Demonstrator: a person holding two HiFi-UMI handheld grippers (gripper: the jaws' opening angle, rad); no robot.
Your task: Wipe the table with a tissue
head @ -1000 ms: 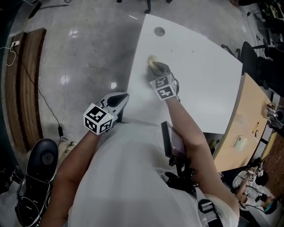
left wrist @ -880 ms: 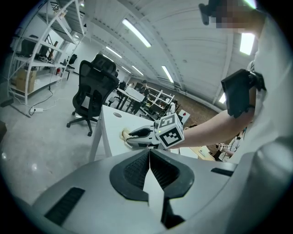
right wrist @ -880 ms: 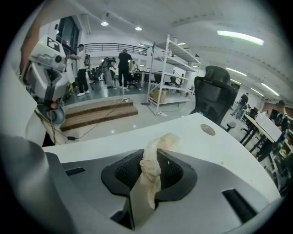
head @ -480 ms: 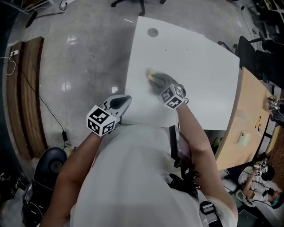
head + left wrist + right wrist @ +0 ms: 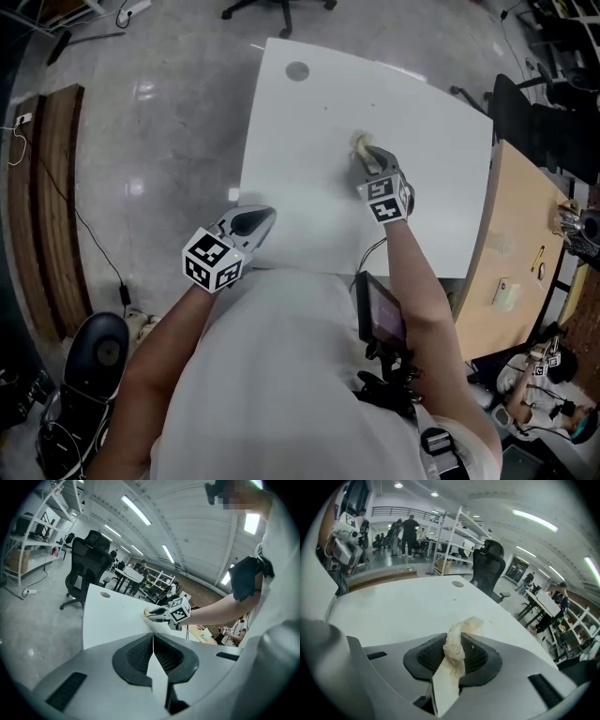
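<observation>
Step in hand appears to be wiping. Right gripper fingers clamp the tissue, pressed on the bench right of centre. Left gripper fingers together, empty, at near edge. Next move likely calls for sweeping across unwiped surface under pressure.

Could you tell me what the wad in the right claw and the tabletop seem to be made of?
The wad looks like soft tissue paper, off-white and matte, crumpled into limp twisted folds. The tabletop seems smooth white laminate or painted board, flat with a soft sheen; I cannot tell which.
</observation>
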